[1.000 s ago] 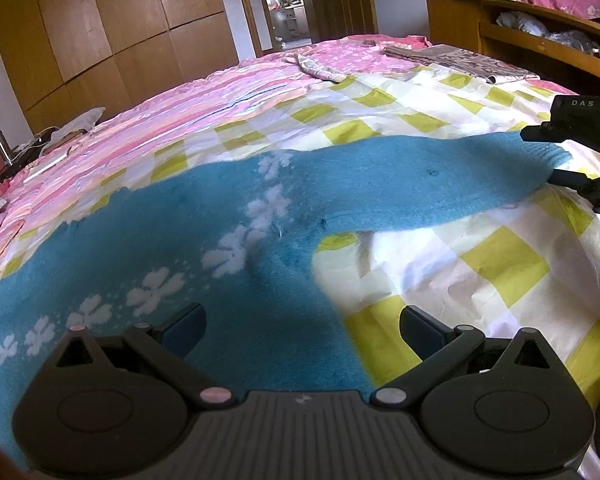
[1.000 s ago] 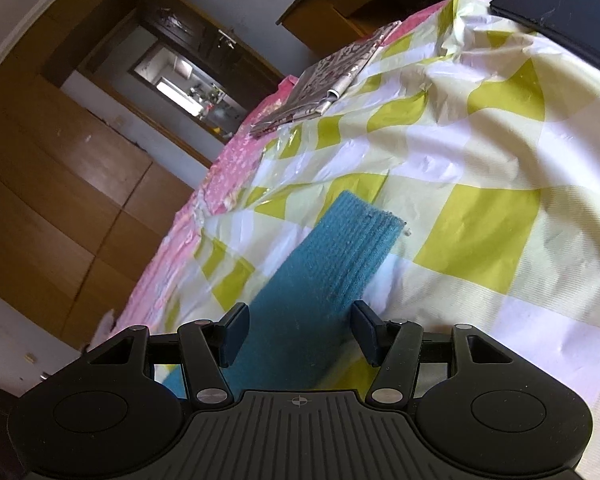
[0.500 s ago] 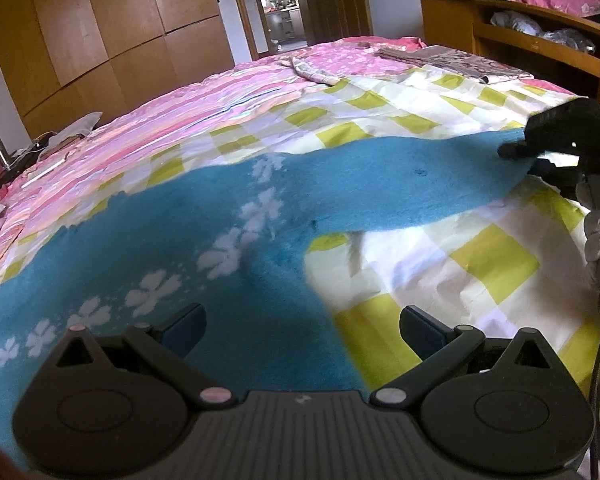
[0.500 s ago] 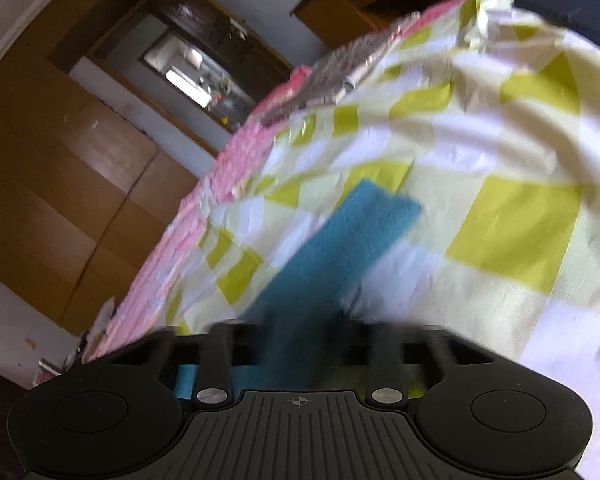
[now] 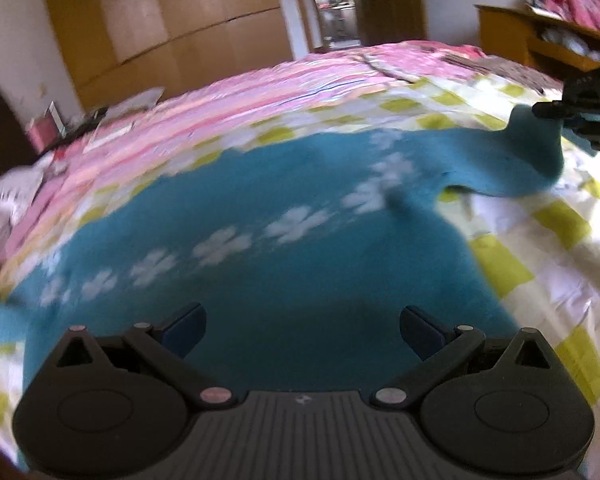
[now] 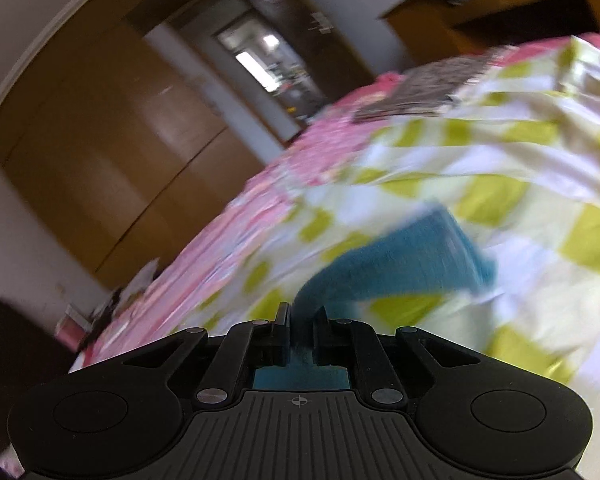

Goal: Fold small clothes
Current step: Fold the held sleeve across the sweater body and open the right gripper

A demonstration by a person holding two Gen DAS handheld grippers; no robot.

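Note:
A blue sweater (image 5: 284, 264) with a row of white flowers lies flat on the yellow-checked bed cover (image 5: 540, 240). My left gripper (image 5: 302, 320) hovers open over the sweater's body, nothing between its fingers. In the left wrist view my right gripper (image 5: 572, 116) is at the far right and holds the sleeve (image 5: 536, 148) raised off the cover. In the right wrist view the right gripper (image 6: 303, 320) has its jaws closing, pinched on the sleeve (image 6: 400, 264), whose cuff end hangs forward and blurred.
A pink striped quilt (image 5: 260, 100) covers the far half of the bed. A patterned folded cloth (image 6: 416, 92) lies near the head end. A wooden shelf unit (image 5: 540, 40) stands at the right, and wooden wardrobes (image 5: 160, 28) and a doorway (image 5: 336, 8) stand behind.
The right gripper closed on the sleeve end and lifted it, rolling as it went. The left gripper slid sideways over the sweater's body and stayed open.

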